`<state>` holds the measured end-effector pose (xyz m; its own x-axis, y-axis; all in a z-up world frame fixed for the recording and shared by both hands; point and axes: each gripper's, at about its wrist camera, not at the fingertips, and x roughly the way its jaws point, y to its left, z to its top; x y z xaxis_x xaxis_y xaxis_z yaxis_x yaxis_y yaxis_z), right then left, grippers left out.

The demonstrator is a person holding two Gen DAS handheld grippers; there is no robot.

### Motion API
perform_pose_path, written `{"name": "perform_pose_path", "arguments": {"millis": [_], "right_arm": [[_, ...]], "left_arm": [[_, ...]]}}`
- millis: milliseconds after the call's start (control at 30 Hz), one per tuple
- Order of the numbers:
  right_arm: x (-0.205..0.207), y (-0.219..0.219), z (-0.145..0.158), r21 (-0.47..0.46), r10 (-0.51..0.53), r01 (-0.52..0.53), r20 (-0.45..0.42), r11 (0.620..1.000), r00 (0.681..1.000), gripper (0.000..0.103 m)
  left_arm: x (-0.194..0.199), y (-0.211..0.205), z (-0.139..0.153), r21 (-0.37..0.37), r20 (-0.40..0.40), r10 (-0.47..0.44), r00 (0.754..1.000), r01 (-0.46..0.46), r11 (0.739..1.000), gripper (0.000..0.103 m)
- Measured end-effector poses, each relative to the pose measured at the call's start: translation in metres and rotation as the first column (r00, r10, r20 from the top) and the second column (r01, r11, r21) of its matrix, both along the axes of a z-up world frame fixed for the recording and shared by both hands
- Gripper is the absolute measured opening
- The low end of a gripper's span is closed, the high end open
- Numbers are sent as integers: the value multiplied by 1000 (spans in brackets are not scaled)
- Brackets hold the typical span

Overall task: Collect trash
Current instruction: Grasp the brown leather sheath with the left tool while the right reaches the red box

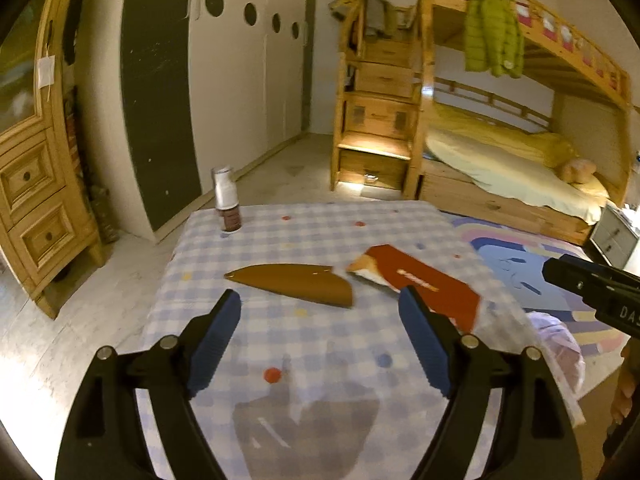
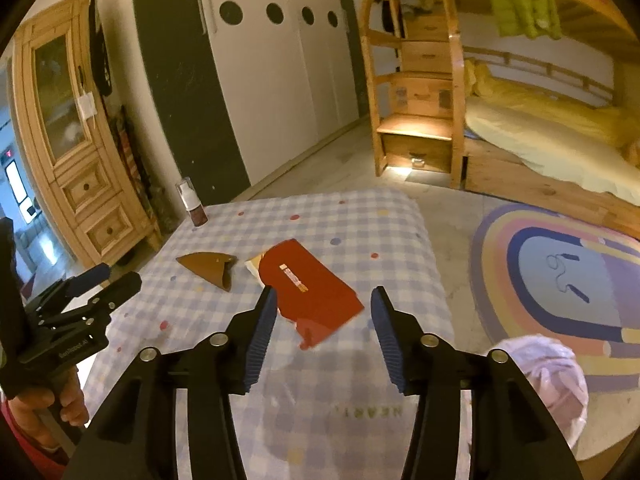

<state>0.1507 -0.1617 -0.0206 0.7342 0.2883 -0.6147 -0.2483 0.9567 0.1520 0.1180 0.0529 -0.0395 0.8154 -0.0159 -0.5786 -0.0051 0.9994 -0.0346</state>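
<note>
A brown cone-shaped paper wrapper (image 1: 294,283) lies on the checked tablecloth (image 1: 320,232), just beyond my open, empty left gripper (image 1: 320,308). A flat red paper package (image 1: 424,284) with a torn yellow end lies to its right. In the right wrist view the red package (image 2: 316,288) lies just ahead of my open, empty right gripper (image 2: 324,304), with the brown wrapper (image 2: 210,268) further left. A small spray bottle (image 1: 227,200) stands at the table's far left corner (image 2: 192,202). The left gripper (image 2: 104,284) shows at the left edge of the right wrist view.
A translucent plastic bag (image 2: 548,384) sits beside the table's right edge, also in the left wrist view (image 1: 556,344). A rainbow rug (image 2: 560,280) covers the floor to the right. A wooden cabinet (image 1: 36,200) stands left, a bunk bed (image 1: 500,152) behind.
</note>
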Motion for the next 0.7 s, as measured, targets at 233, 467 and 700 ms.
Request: {"name": "perform_pose_path", "arguments": {"millis": [233, 467, 700], "right_arm": [[35, 7, -24, 1, -2, 2, -32, 1000, 999, 55], [61, 6, -41, 0, -19, 19, -55, 1000, 998, 55], [67, 1, -49, 24, -30, 32, -73, 999, 997, 56]], "left_arm": [[42, -3, -33, -6, -150, 1, 989, -2, 1000, 82], [82, -13, -52, 0, -225, 44, 973, -45, 999, 80], [107, -15, -67, 51, -293, 103, 951, -92, 994, 62]]}}
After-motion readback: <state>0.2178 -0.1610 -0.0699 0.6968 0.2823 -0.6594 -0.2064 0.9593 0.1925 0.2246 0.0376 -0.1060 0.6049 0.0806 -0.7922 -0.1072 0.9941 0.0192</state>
